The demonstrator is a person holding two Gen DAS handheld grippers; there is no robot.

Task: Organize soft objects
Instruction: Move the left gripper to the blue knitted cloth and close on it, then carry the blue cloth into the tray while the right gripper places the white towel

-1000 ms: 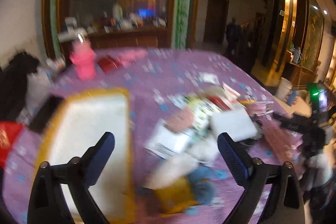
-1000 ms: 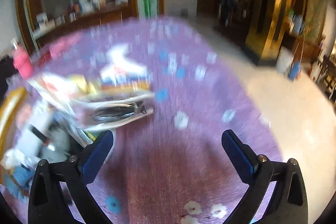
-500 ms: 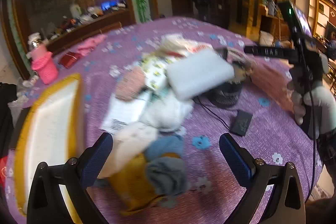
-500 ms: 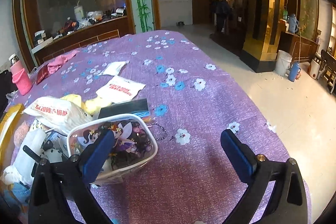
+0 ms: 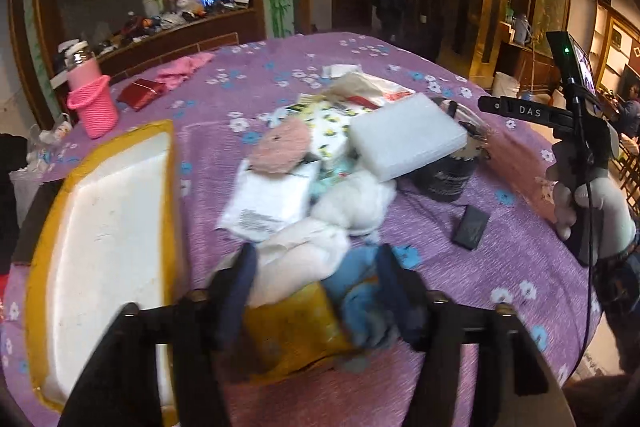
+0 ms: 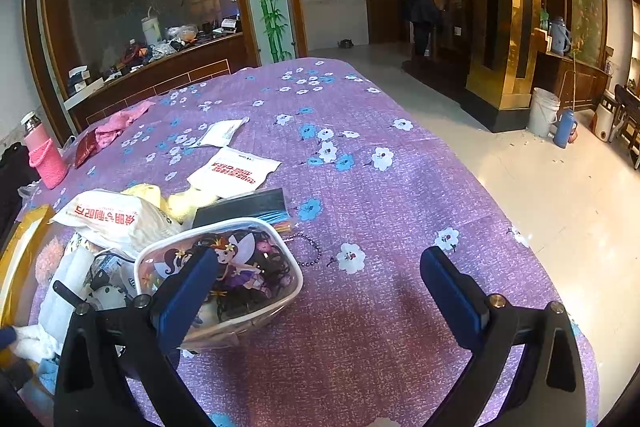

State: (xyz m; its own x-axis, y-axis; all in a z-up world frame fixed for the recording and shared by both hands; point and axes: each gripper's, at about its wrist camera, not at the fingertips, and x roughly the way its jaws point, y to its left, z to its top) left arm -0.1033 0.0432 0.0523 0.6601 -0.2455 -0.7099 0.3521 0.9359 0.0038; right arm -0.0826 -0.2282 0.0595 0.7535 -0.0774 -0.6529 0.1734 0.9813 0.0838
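Barely begun, judging by the heap. Left gripper [image 5: 316,279] just been closing, jaws now around the near end of the soft pile: a cream cloth [image 5: 304,259], a blue cloth [image 5: 360,303] and a yellow piece [image 5: 288,331] between the pads; whether already pinched or only bracketed cannot be told through the blur. Yellow-rimmed tray [image 5: 108,227] just left of that pile, white inside bare, nothing sorted into it yet. Beyond the pile, away from the tray: pink puff [image 5: 280,147], white foam block [image 5: 404,139], printed packets, all heaped together on the purple flowered desk [image 6: 380,211]. Right gripper [image 6: 316,291] released, jaws wide, holding nothing, hovering beside the clear fairy-print pouch [image 6: 224,279]. Left to do, seemingly: nearly every soft item.
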